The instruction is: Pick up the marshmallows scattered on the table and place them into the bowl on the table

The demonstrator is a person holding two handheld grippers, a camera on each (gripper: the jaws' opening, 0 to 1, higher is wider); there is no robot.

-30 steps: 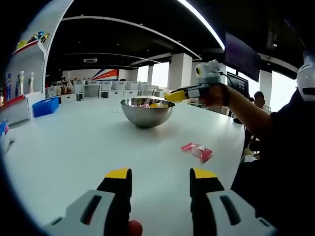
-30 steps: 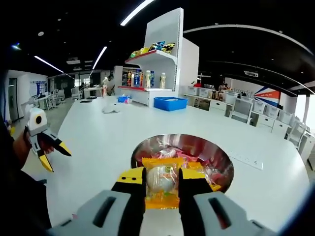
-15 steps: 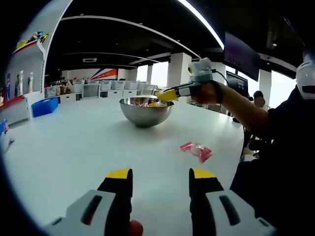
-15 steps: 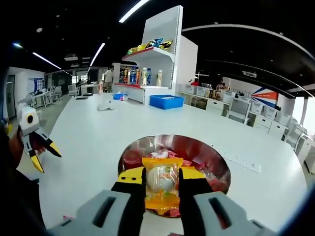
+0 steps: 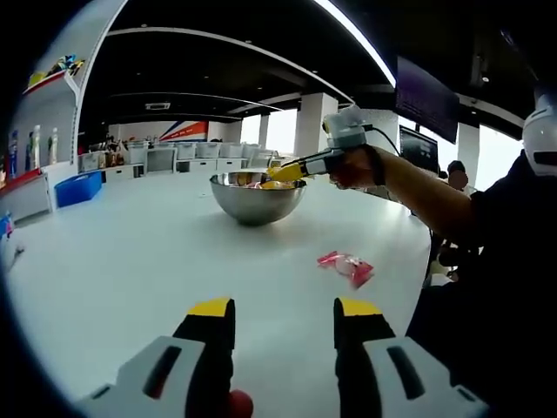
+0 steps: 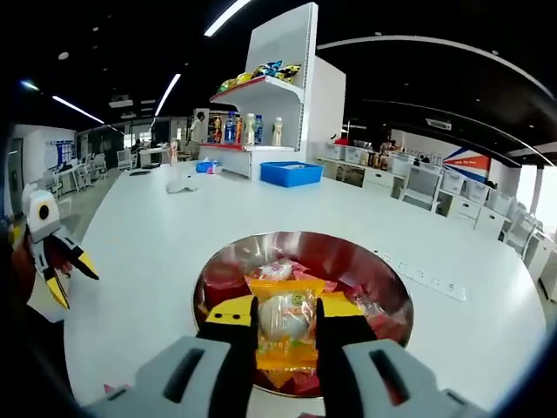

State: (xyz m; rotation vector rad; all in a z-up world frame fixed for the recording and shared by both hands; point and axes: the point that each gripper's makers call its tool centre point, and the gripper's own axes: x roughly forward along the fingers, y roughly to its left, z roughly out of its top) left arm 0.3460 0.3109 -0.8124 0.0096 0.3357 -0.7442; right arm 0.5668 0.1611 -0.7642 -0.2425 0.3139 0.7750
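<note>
Right tongs hold a yellow marshmallow packet over the bowl.

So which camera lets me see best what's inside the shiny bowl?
The right gripper view: it looks down into the bowl at the wrapped marshmallows. The left gripper view shows the bowl side-on, with just some wrappers above the rim.

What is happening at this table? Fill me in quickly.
A person is clearing wrapped marshmallows off a white table into a steel bowl. The right gripper is shut on a yellow-wrapped marshmallow and holds it over the bowl, which already has several packets in it. The left gripper is open and empty, low over the table. One pink-wrapped marshmallow lies on the table, not yet picked up.
</note>
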